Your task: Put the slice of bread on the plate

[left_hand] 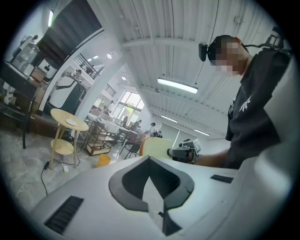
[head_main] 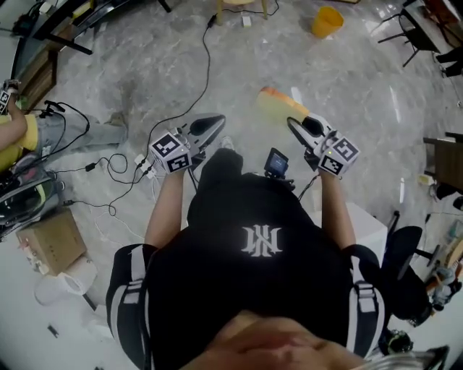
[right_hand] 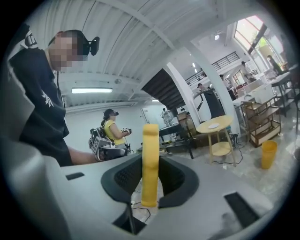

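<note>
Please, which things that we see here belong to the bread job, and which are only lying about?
For the job:
- slice of bread, clamped in the right gripper
- white plate, probably the target, on the round table

Lying about:
- yellow bucket
- cardboard box
- floor cables
- paper roll
</note>
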Motion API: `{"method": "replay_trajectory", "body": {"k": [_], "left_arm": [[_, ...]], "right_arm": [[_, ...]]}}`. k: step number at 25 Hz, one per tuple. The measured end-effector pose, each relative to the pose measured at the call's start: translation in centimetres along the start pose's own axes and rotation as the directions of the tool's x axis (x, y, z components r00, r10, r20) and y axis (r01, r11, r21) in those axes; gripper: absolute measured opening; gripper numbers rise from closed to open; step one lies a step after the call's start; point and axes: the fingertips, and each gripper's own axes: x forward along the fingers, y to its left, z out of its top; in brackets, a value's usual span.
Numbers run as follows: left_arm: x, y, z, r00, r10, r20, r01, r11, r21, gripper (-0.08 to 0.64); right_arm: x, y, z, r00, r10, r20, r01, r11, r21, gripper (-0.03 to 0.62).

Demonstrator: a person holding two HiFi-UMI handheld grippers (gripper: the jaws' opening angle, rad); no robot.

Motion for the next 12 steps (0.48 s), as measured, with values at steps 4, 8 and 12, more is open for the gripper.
{"method": "replay_trajectory", "body": {"k": [4,8,12], "left_arm": [[0.4,5.1,3.4,0.999,0.032,0.038,-0.032,0.999,0.000,0.008],[0.0,9.7,5.7,0.996,0.062,0.066,-0.063,0.998,0.008,0.008],[1.6,13.1,8.2,0.991,0.081,0.102,-0.078,0.997,-0.028,0.008]], "right_arm": [[3.1,-3.0,2.9,0.999,-0.053,-0.001,0.053,0.999,-0.009,0.087],[6.0,-4.5,5.3,0.995,-0.096,-0.005,0.096,0.994,-0.047,0.087],[6.9,-7.8,7.1,0.985,-0.175,-0.008,0.173,0.982,-0.080,0.089]]}}
